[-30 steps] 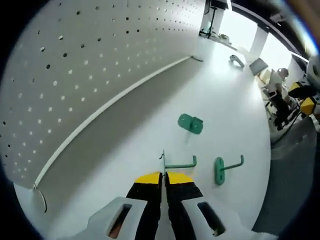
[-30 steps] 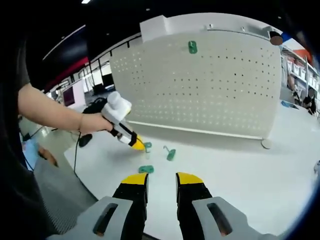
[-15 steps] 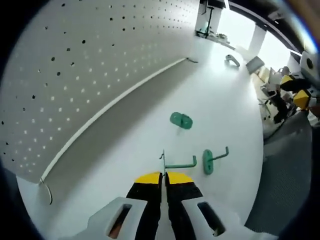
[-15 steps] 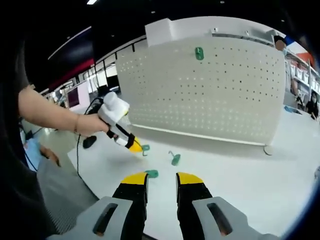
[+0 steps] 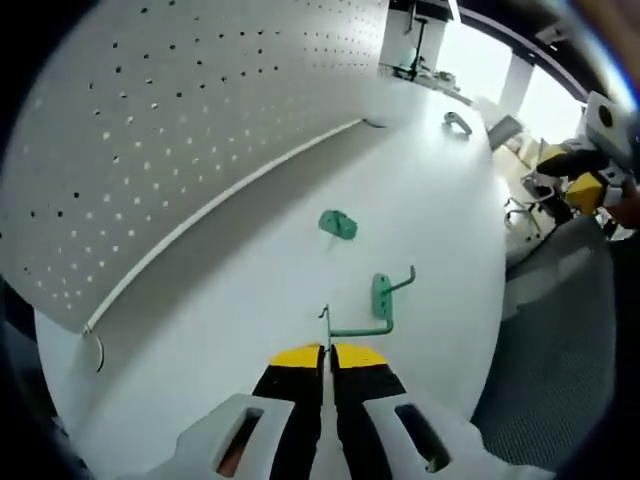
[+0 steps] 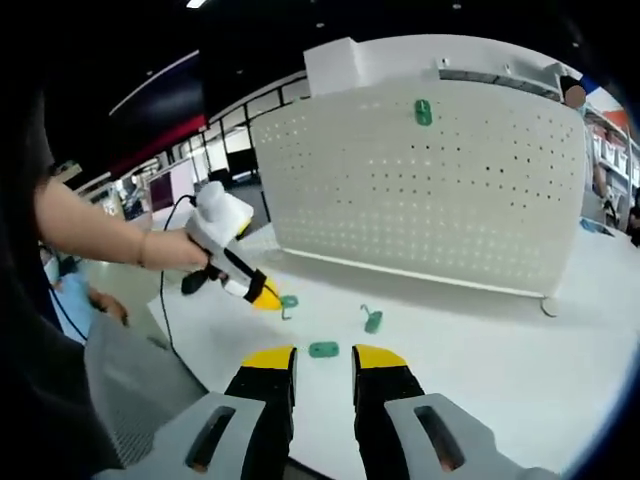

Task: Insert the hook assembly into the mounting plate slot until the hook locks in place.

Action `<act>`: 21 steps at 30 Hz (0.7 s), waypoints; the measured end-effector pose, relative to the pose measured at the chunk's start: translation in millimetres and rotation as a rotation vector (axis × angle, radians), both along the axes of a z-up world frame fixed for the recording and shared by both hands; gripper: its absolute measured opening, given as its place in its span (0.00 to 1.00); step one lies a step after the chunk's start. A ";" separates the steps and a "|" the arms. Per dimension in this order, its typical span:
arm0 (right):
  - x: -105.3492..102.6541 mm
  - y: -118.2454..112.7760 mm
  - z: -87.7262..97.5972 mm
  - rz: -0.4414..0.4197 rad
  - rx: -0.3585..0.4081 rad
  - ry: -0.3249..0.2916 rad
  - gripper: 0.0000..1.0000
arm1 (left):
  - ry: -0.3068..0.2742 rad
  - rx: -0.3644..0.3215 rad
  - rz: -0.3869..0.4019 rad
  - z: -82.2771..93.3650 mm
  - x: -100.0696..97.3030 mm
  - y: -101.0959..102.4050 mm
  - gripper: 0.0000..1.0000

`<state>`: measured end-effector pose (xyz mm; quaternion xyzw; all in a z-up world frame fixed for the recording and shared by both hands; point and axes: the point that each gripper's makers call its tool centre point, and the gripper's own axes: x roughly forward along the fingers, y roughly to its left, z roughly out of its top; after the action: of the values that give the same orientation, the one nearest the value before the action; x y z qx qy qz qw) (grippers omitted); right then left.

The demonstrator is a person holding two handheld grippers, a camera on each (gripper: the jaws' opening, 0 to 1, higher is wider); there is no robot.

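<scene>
Pegboard [image 6: 420, 200] stands upright at the back of the white table [image 6: 520, 370], one green plate [image 6: 424, 111] already mounted near its top edge. Over the last second both views have shifted, so mostly camera motion: in the left gripper view the pegboard [image 5: 150, 130] fills more of the left side and the loose parts sit at a new angle. Real change: the left claw [image 6: 268, 299] is now off the table and higher than a second ago, carrying its hook. Left claw [image 5: 327, 350] is pressed together, pinching the stem of a green hook [image 5: 355, 328], which sticks out to the right of the tips. Right claw [image 6: 322, 357] is spread, holding nothing, hovering over the near table edge. Loose on the table: a second hook [image 5: 388, 291] just beyond the held one, and a green oval plate [image 5: 338, 224] farther toward the pegboard; in the right gripper view they read as hook [image 6: 372, 319] and plate [image 6: 323, 349]. My read: pickup done, insertion not started; held hook is well apart from any slot. Next comes lining it up with a plate.
</scene>
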<state>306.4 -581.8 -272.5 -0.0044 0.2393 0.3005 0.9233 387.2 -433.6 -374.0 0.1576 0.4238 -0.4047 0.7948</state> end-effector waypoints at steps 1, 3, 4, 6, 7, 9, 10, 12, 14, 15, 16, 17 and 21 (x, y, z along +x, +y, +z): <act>-1.1 2.5 1.7 0.006 0.004 -0.003 0.21 | -0.013 -0.007 -0.001 4.8 -2.6 -1.5 0.02; -2.5 6.0 3.5 0.016 0.007 -0.005 0.21 | -0.039 -0.026 -0.001 11.5 -4.1 -4.6 0.02; -3.0 7.3 3.6 0.020 0.005 -0.006 0.21 | -0.046 -0.032 -0.001 15.0 -6.5 -5.8 0.02; -4.3 10.5 3.6 0.030 0.008 -0.003 0.21 | -0.064 -0.042 -0.010 22.4 -13.3 -10.3 0.02; -4.6 11.1 3.4 0.031 0.009 -0.002 0.21 | -0.067 -0.045 -0.013 24.4 -15.7 -11.3 0.02; -6.0 14.8 2.7 0.035 0.018 0.002 0.21 | -0.081 -0.053 -0.022 31.5 -22.6 -14.5 0.02; -7.3 18.8 1.8 0.041 0.020 0.005 0.21 | -0.089 -0.061 -0.024 35.6 -25.7 -16.0 0.02; -9.7 26.3 2.0 0.059 0.023 0.004 0.22 | -0.096 -0.080 -0.018 42.9 -32.9 -17.1 0.03; -11.8 33.5 2.7 0.074 0.027 0.005 0.22 | -0.116 -0.079 -0.023 50.0 -41.3 -18.2 0.03; -12.8 36.6 3.5 0.080 0.034 0.006 0.22 | -0.117 -0.079 -0.021 52.9 -45.0 -18.5 0.03; -13.7 38.7 3.8 0.085 0.034 0.008 0.22 | -0.118 -0.091 -0.015 58.4 -49.7 -19.6 0.03; -15.5 42.5 4.8 0.095 0.033 0.004 0.22 | -0.121 -0.100 -0.011 62.7 -53.2 -20.4 0.03; -20.7 52.7 6.4 0.127 0.043 0.010 0.22 | -0.164 -0.098 -0.022 77.6 -65.6 -21.7 0.03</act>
<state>285.7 -529.0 -266.1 0.0016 0.2366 0.3636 0.9010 321.6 -455.3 -296.5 0.1557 0.3352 -0.4193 0.8292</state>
